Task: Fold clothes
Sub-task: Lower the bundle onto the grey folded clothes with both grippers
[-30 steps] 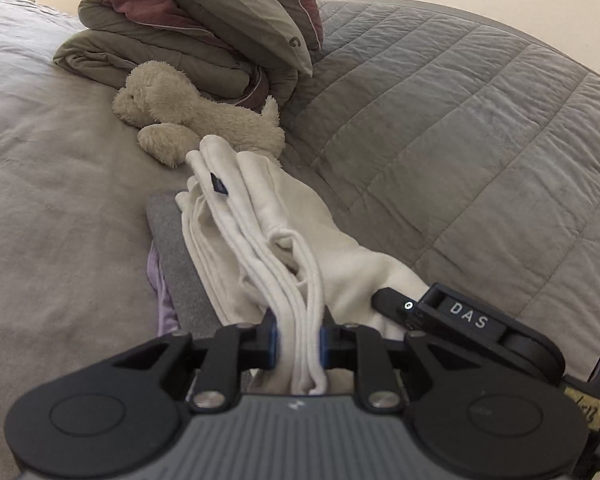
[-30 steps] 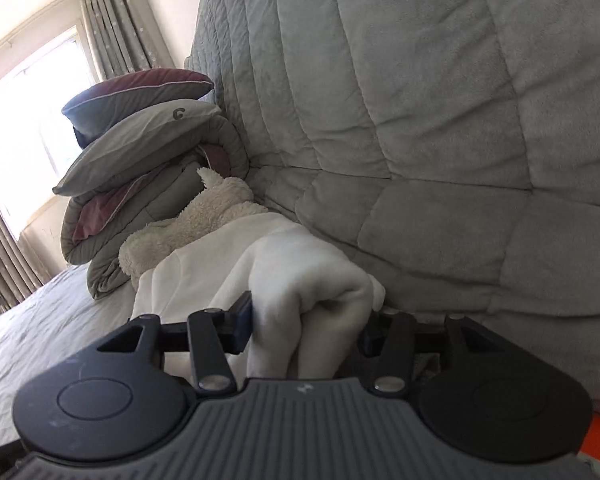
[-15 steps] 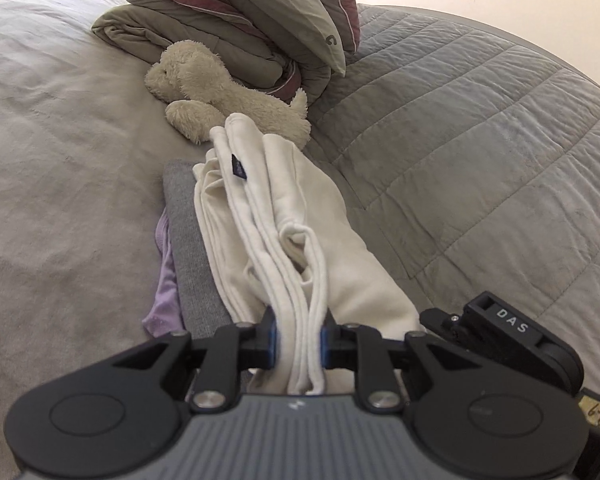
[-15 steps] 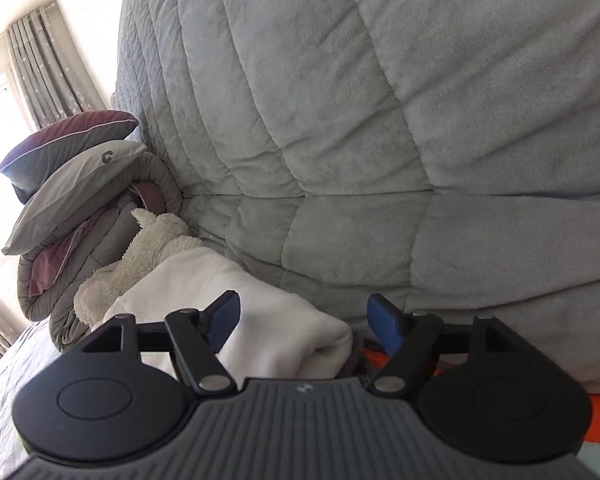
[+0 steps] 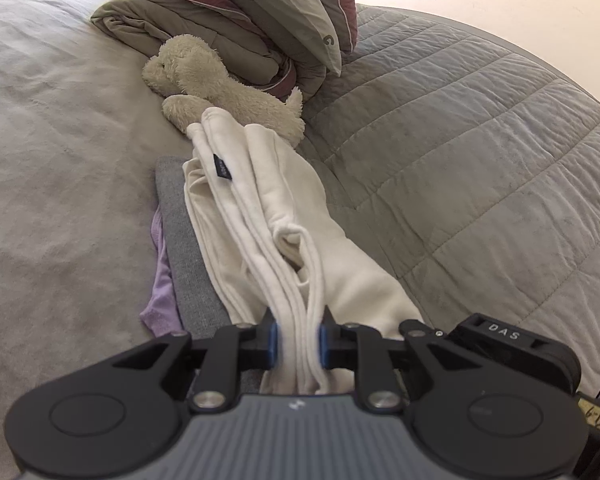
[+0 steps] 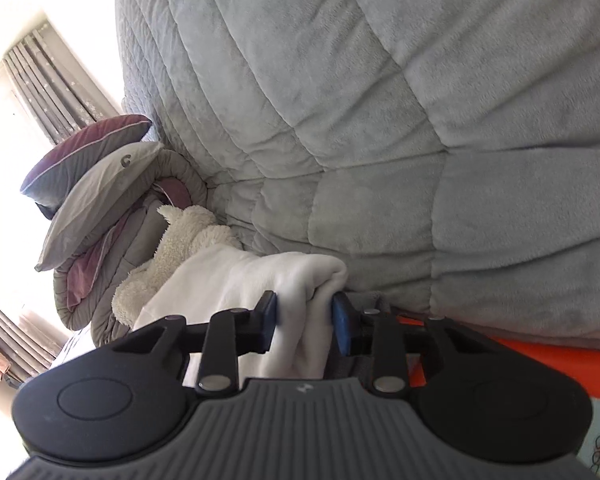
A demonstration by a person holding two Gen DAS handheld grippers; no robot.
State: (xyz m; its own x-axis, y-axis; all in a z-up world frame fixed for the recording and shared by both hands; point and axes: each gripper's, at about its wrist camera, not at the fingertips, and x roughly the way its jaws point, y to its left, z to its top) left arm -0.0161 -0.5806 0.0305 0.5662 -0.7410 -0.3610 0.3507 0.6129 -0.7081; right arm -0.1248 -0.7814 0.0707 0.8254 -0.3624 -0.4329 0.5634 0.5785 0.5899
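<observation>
Garment: white sweatshirt point(image 5: 284, 216) on bed point(image 5: 60, 160), long axis running away from both grippers | left gripper point(image 5: 297, 345) jaws clamped on near hem | right gripper point(image 6: 305, 319) jaws pinching adjacent corner.

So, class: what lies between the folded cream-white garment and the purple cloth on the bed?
In the left wrist view, a flat grey folded garment lies between them, under the cream-white garment and over the purple cloth.

Right gripper point(image 6: 305, 322) pinches the white garment point(image 6: 236, 280) (beside quilted duvet point(image 6: 380, 120)).
</observation>
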